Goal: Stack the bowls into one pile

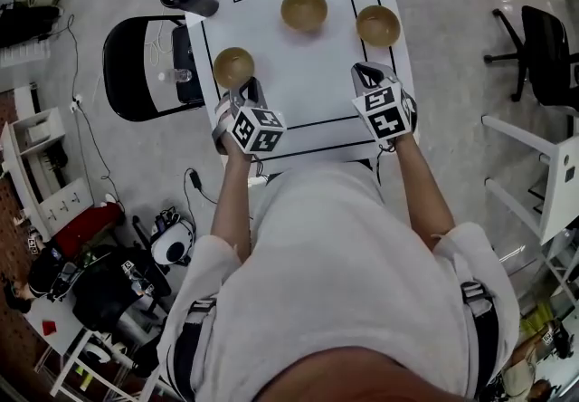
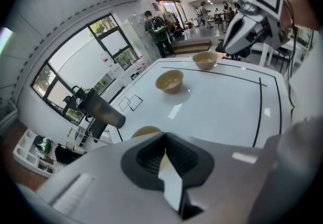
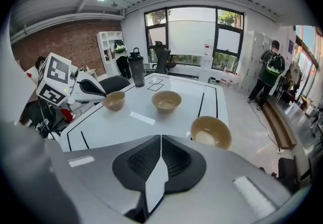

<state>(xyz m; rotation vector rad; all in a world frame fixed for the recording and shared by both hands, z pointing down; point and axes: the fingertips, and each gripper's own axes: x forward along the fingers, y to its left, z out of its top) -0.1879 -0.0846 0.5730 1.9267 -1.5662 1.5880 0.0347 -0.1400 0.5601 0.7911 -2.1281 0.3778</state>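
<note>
Left gripper (image 1: 251,88), closed, hovers beside an upright tan bowl (image 1: 233,66).

the left hand-held gripper (image 1: 252,86) and the right hand-held gripper (image 1: 364,74) were held out side by side, well apart, both pointing forward. each had its jaws pressed together, empty. the left forearm (image 1: 233,201) and right forearm (image 1: 425,192) stretched forward, bare below white sleeves.
</note>
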